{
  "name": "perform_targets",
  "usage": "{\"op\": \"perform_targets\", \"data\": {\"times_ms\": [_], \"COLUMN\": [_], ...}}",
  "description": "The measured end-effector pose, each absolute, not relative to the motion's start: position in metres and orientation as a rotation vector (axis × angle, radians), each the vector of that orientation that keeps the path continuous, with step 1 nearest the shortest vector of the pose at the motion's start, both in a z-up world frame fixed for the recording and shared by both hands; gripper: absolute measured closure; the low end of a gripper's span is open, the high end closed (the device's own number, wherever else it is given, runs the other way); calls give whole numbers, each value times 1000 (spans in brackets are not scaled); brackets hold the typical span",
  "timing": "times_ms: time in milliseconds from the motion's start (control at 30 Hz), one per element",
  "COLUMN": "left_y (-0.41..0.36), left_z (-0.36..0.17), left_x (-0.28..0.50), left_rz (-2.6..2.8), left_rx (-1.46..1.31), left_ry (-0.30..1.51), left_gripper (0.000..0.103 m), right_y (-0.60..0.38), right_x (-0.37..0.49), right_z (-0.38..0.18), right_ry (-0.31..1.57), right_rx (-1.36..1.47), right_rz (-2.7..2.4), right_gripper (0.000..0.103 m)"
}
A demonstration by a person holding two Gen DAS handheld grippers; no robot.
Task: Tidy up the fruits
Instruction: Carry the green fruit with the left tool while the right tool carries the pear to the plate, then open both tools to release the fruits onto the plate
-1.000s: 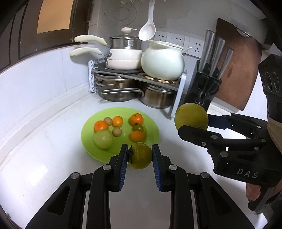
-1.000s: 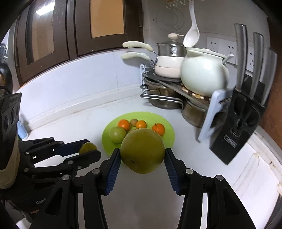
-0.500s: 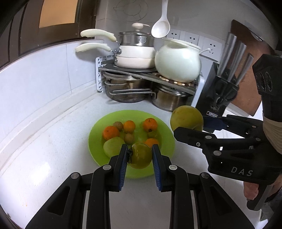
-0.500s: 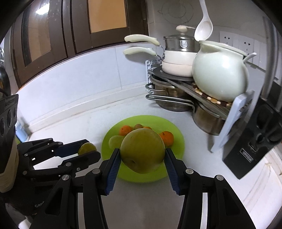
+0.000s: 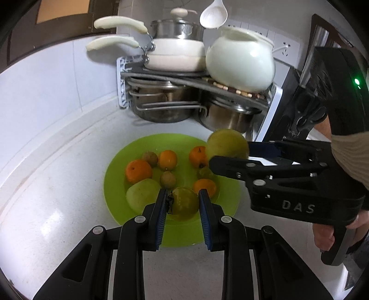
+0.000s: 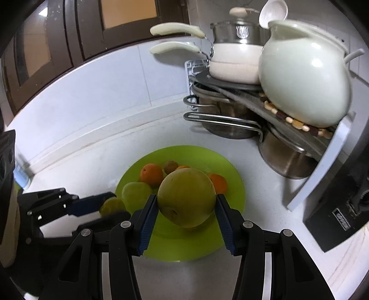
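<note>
Both grippers hang over the green plate (image 5: 230, 207) for a drop among its fruit: the left gripper (image 5: 183, 203) is clamped on a small green fruit (image 5: 184, 200), the right gripper (image 6: 186, 207) on a big pear (image 6: 186, 196).

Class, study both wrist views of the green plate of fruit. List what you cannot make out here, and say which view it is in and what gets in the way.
- Right wrist view: the fruits on the green plate behind the big yellow-green fruit held in the right tongs; that fruit covers them.
- Left wrist view: the knife block is mostly hidden by the right tongs' body.
- Left wrist view: what kind the small green fruit in the left tongs is; too dim.
- Both views: the white ladle's handle, cut off by the top edge.
</note>
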State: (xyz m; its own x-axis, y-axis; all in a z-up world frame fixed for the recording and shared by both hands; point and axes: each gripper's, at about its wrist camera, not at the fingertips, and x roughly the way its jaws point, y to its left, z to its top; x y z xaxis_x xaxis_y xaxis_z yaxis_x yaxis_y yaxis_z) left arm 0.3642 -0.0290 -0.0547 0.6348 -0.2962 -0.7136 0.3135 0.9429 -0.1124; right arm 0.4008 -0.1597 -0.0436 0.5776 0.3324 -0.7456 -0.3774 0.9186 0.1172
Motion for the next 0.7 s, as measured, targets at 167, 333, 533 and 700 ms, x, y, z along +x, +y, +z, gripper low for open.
{"op": "perform_targets", "data": {"times_ms": [167,333,533,700], "left_y": [-27,-26,-28,-25], "left_z": [-64,-68,-73,-68], "left_x": [371,375,379,375], "left_rz": [-347,-341,-321,-296], "left_rx": [19,20,24,14], "left_ry": [842,856,892,885], "left_gripper": [75,75,74,69], "right_y": [-153,-151,-151,-152], "right_x": [412,419,426,427], "right_z": [-59,-70,-78,-81], "right_ry": [894,916,939,948], "right_rx": [-62,-58,-49,-29], "right_rz": [431,434,436,438], "right_gripper": [52,52,52,52]}}
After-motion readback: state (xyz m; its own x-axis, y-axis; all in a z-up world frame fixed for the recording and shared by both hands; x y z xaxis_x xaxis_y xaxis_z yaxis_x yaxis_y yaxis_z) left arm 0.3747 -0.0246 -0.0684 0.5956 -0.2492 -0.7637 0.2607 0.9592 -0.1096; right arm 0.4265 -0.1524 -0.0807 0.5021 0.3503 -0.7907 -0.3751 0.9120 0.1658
